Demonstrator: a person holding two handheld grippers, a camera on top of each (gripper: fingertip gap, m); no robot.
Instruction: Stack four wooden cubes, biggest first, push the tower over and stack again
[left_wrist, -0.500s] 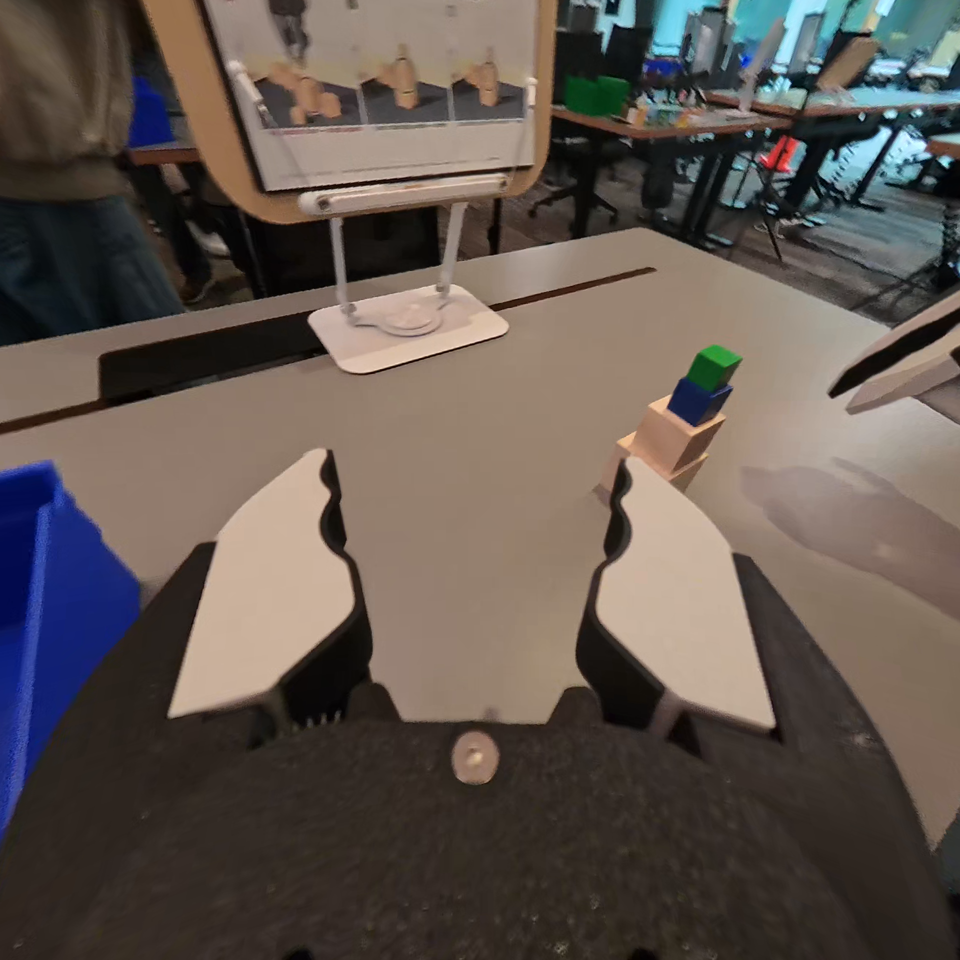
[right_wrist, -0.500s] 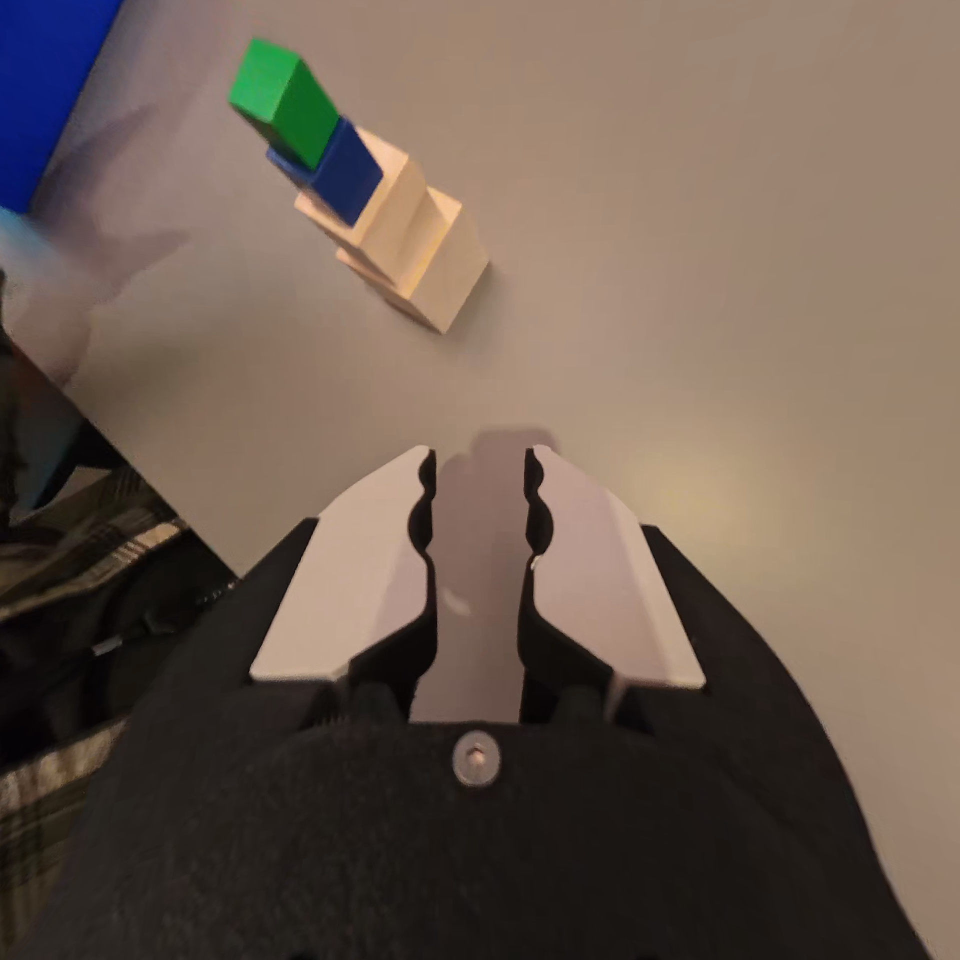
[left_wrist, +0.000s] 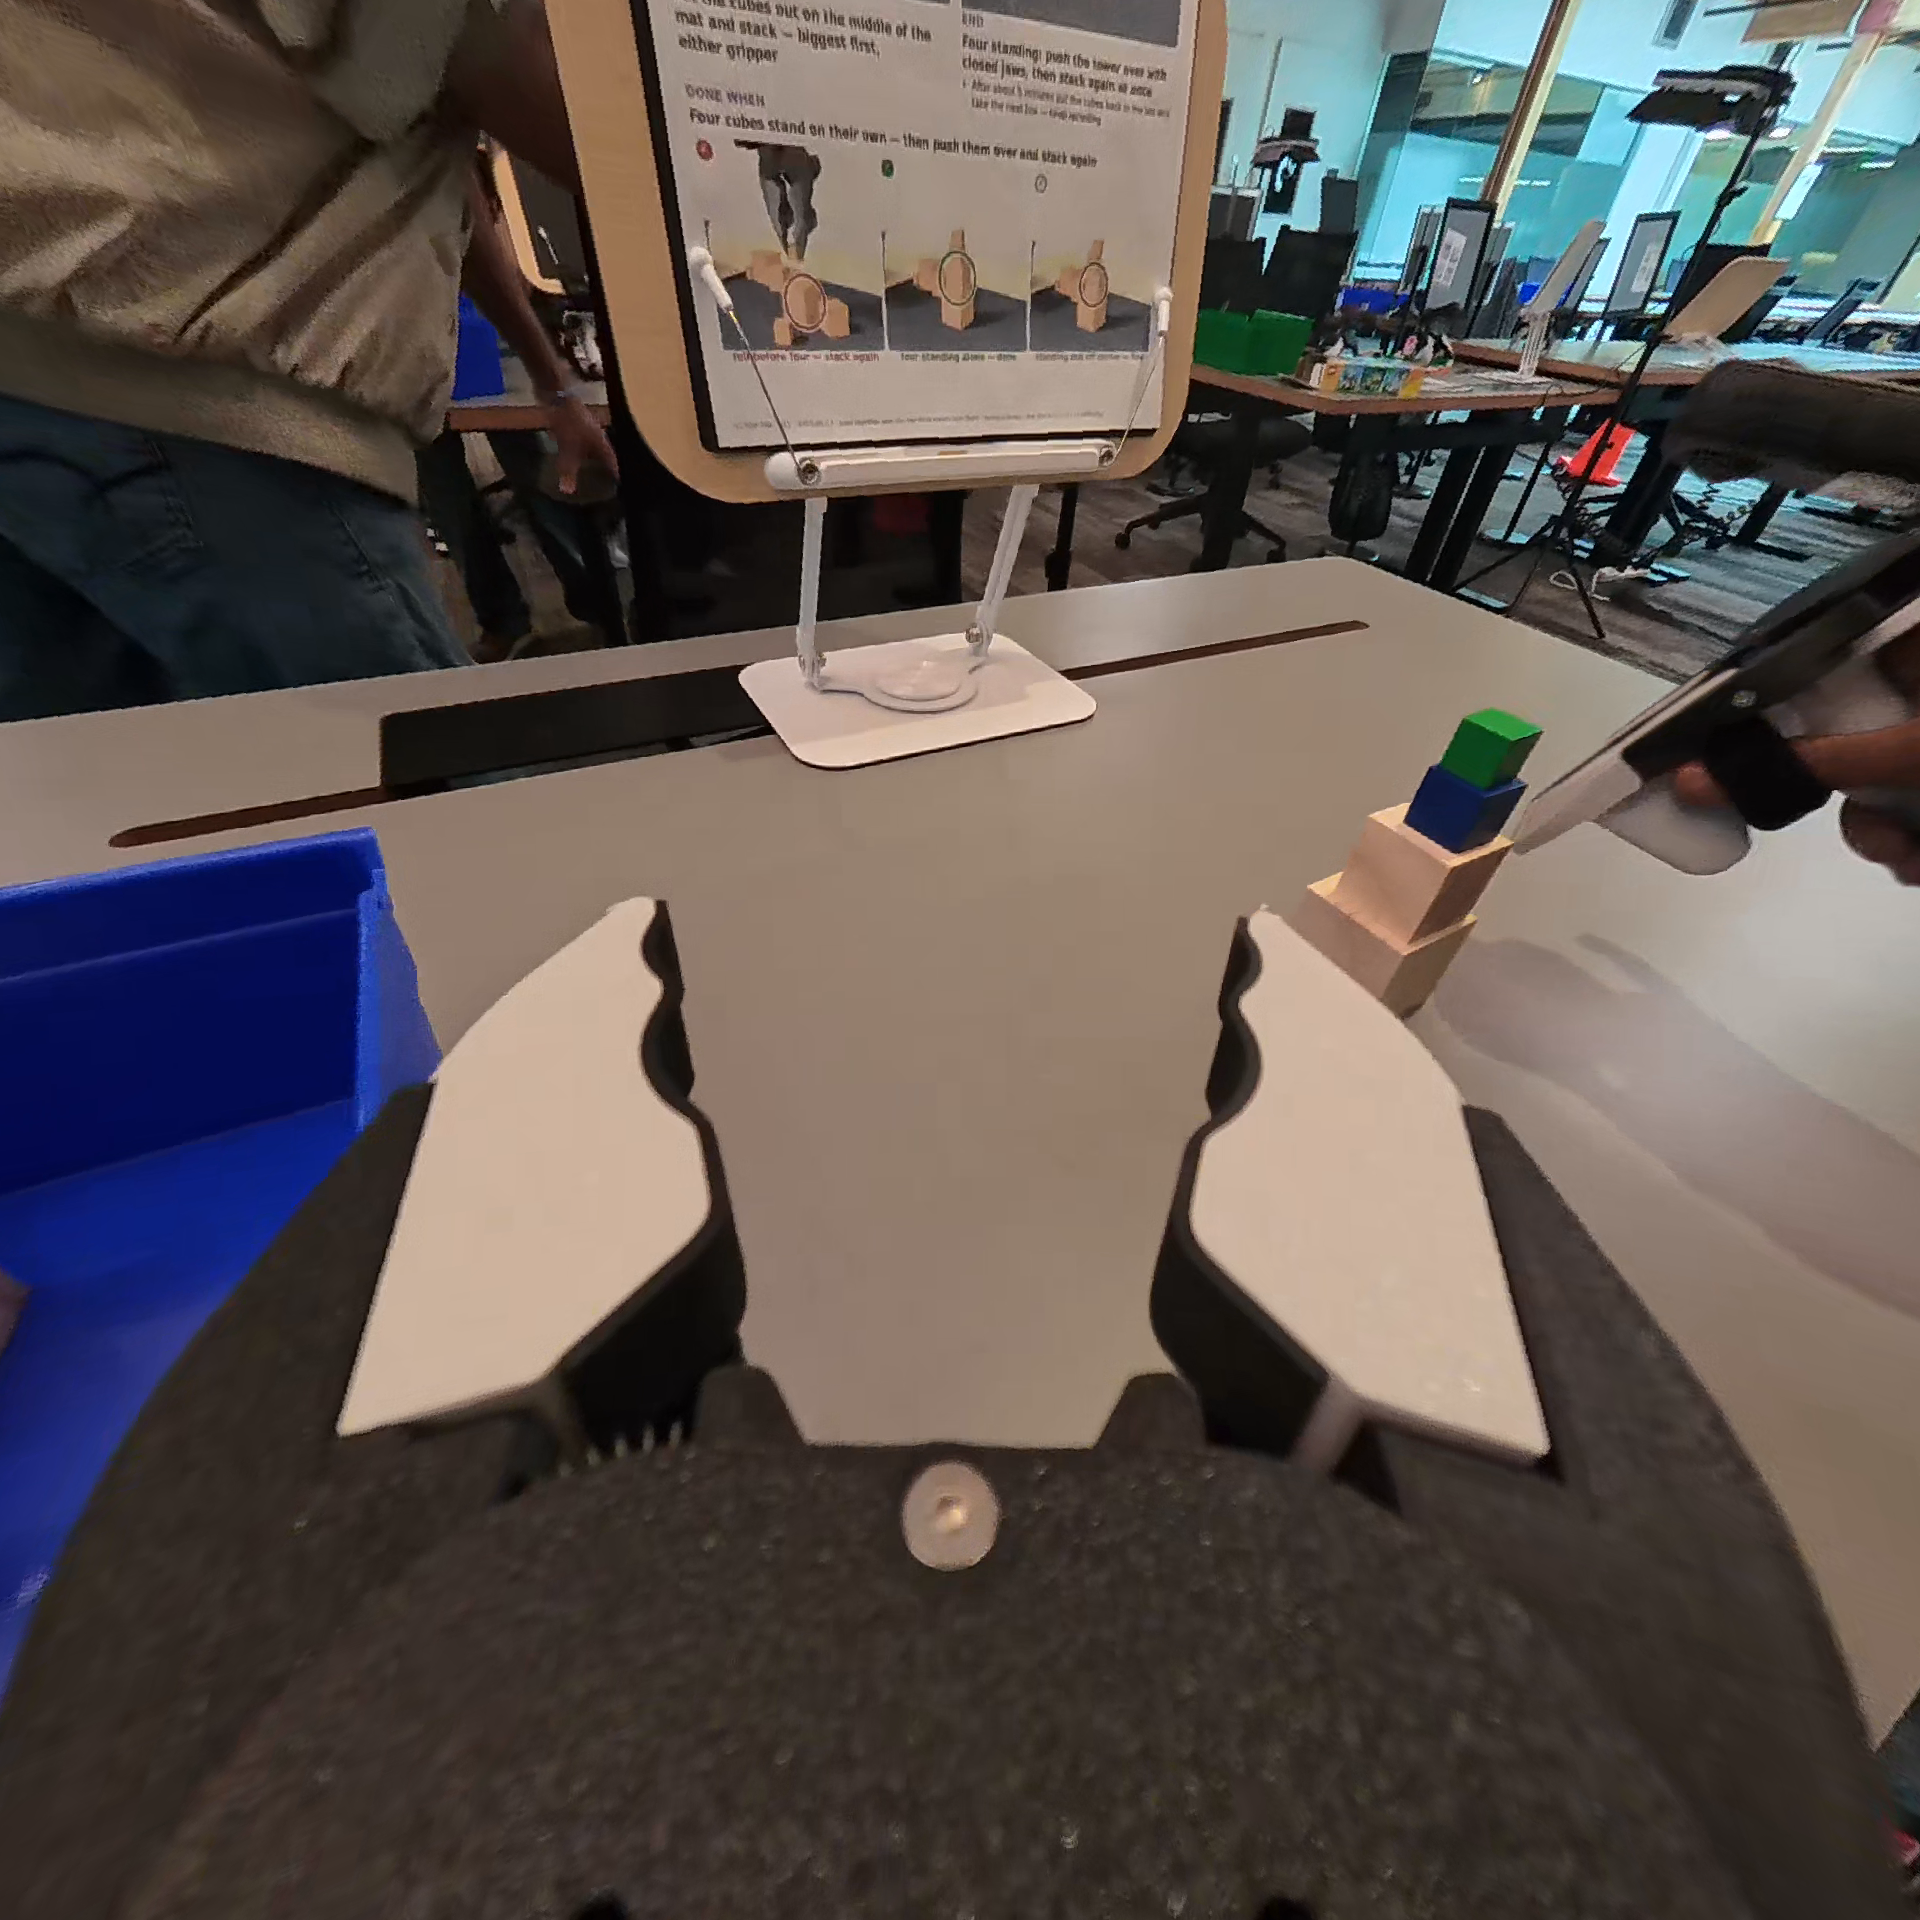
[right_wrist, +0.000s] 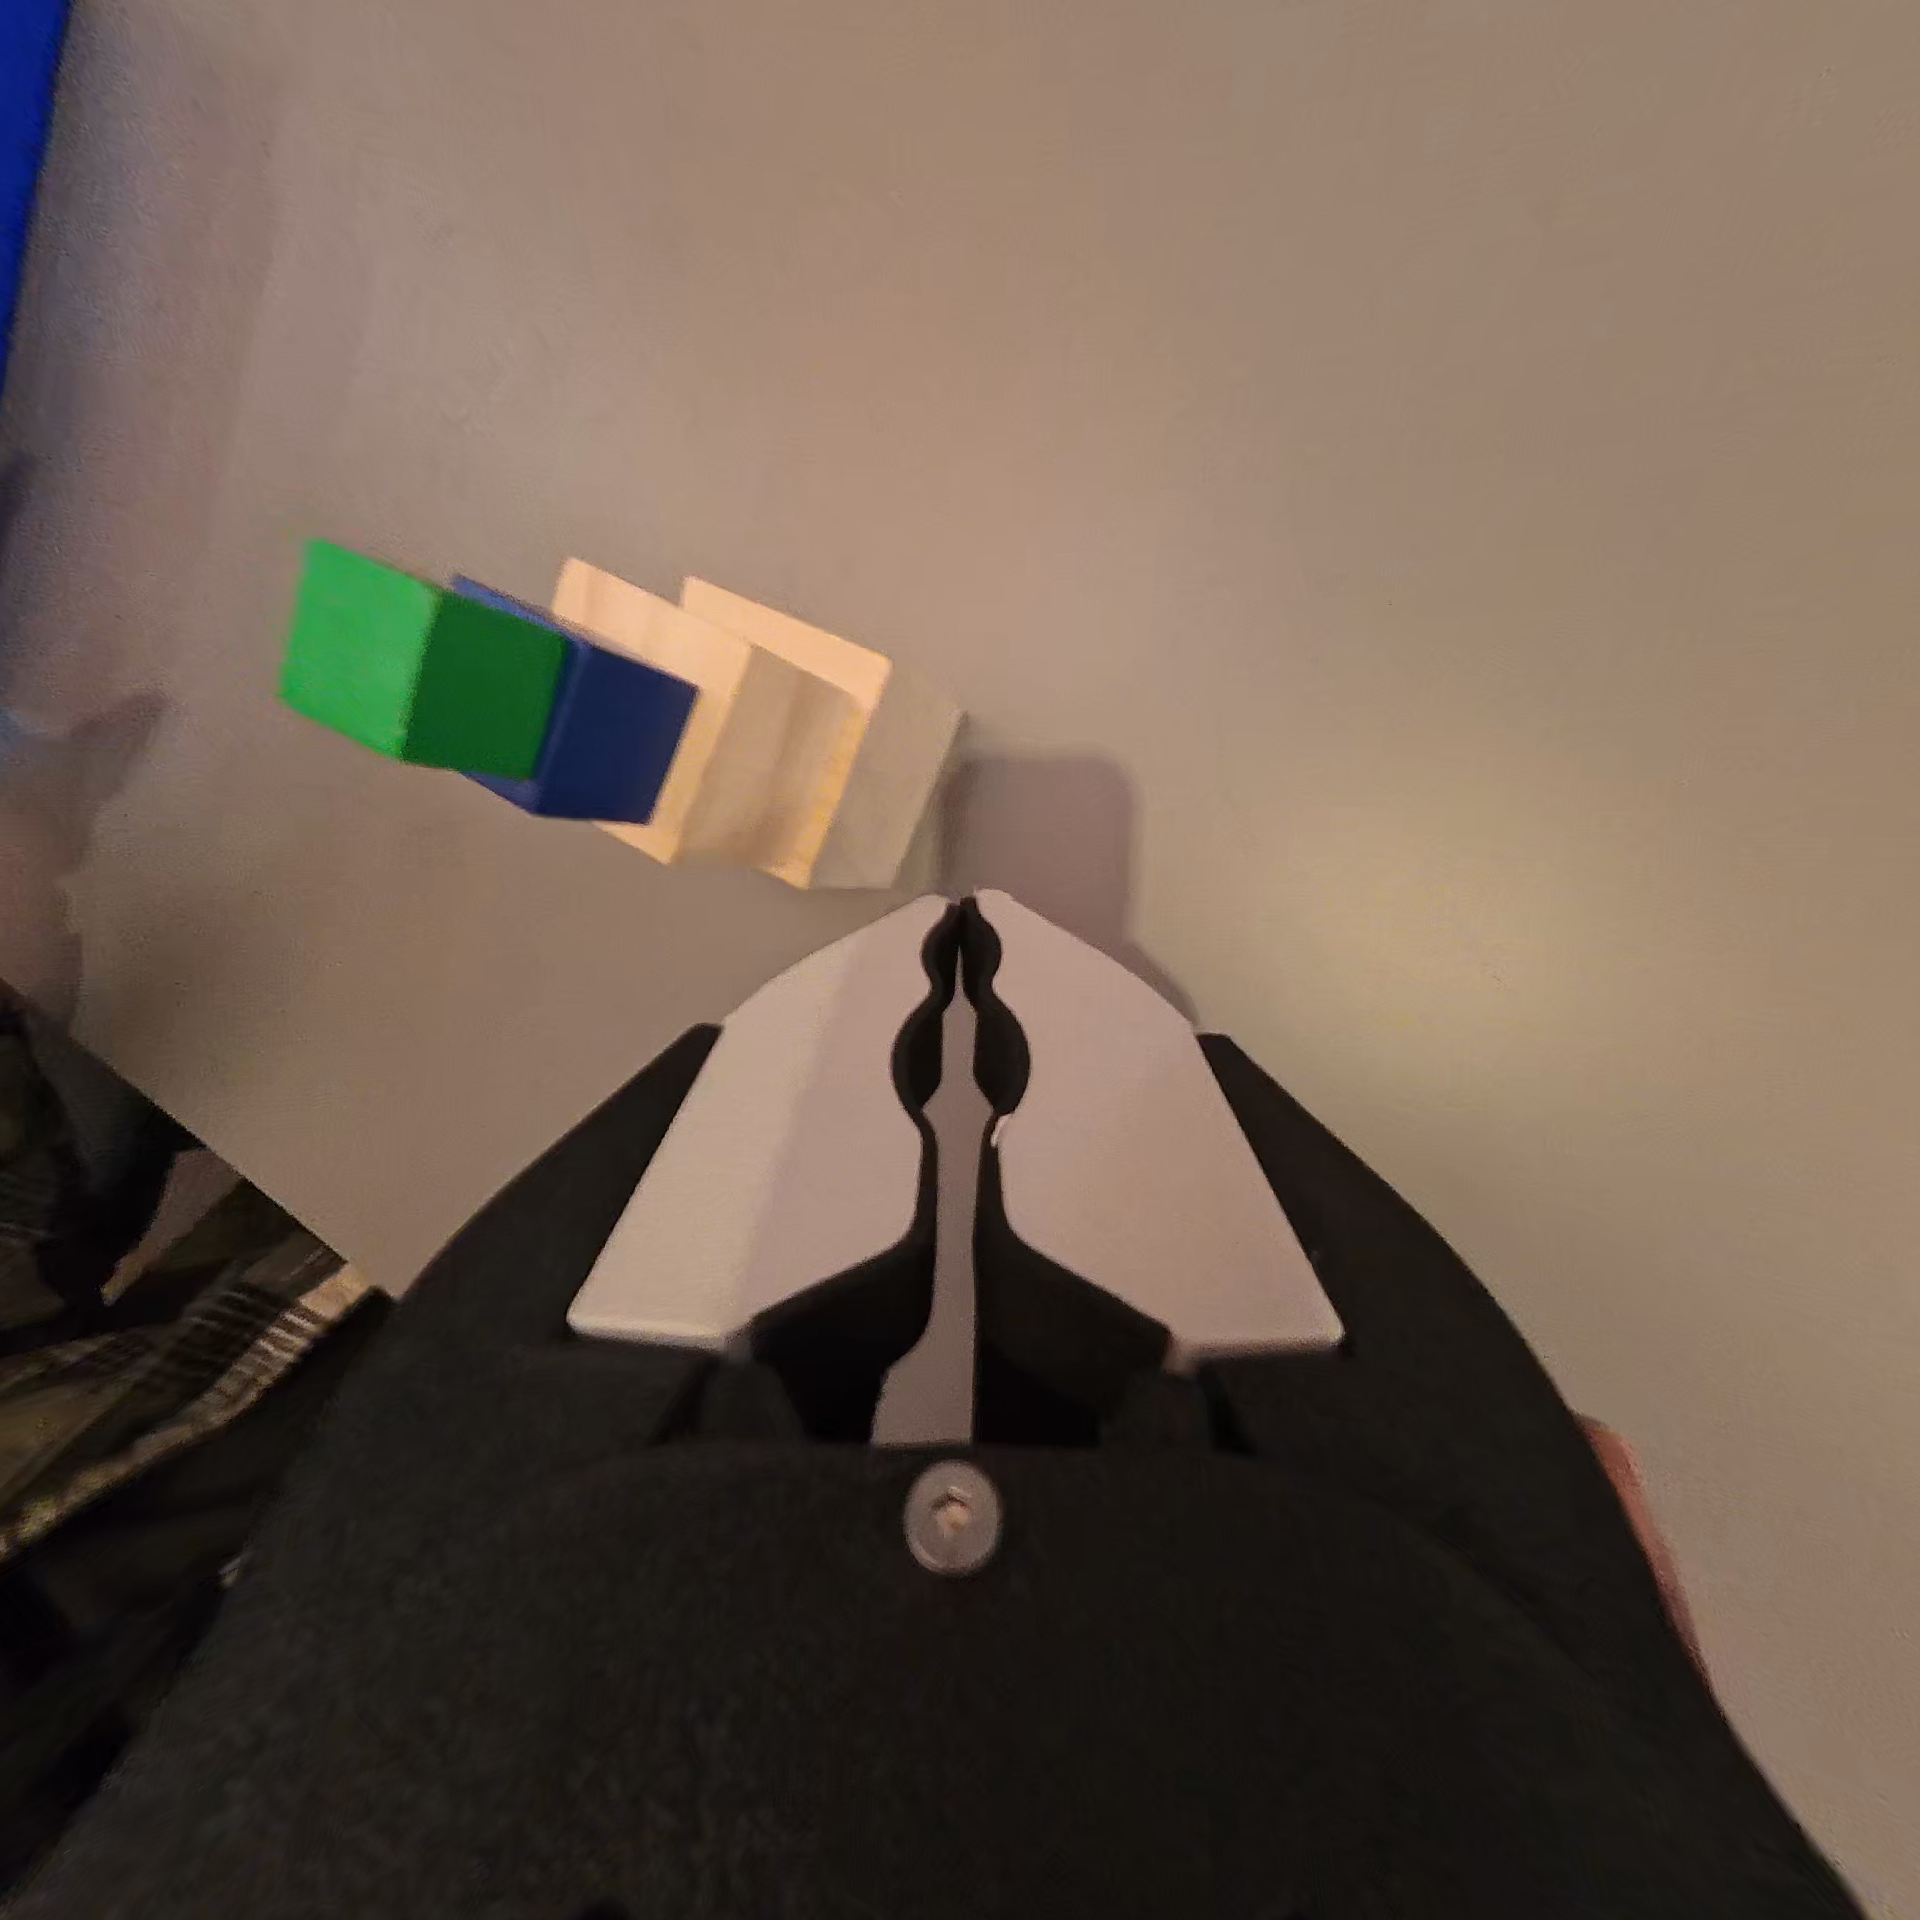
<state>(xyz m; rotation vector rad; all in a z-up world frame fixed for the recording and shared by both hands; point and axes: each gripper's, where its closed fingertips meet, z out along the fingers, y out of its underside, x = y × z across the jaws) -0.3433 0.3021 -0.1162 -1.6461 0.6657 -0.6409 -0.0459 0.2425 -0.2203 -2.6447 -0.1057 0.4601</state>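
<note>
Left wrist view first: my left tool (left_wrist: 951, 925) hangs over the grey worktop (left_wrist: 935, 1039) with its fingers spread wide and nothing between them. A blue bin (left_wrist: 177, 1039) sits at its left. Off to the right stands the tower: green cube (left_wrist: 1492, 746) on top, blue cube (left_wrist: 1463, 808) under it, then a pale wooden cube (left_wrist: 1418, 871), and the biggest wooden cube (left_wrist: 1387, 951) at the bottom on the worktop. My right tool (left_wrist: 1532, 836) comes in from the right edge, its tip just beside the blue cube; I cannot tell whether it touches. A stand with a printed sheet (left_wrist: 914, 218) is at the far side, and a person (left_wrist: 208, 312) stands behind the worktop.

Right wrist view: my right tool (right_wrist: 961, 906) has its fingers pressed together, gripping nothing. Its tip sits just beside the biggest wooden cube (right_wrist: 894, 769). The pale wooden cube (right_wrist: 686, 727), blue cube (right_wrist: 613, 743) and green cube (right_wrist: 416, 649) stretch away to the left, all stacked.
</note>
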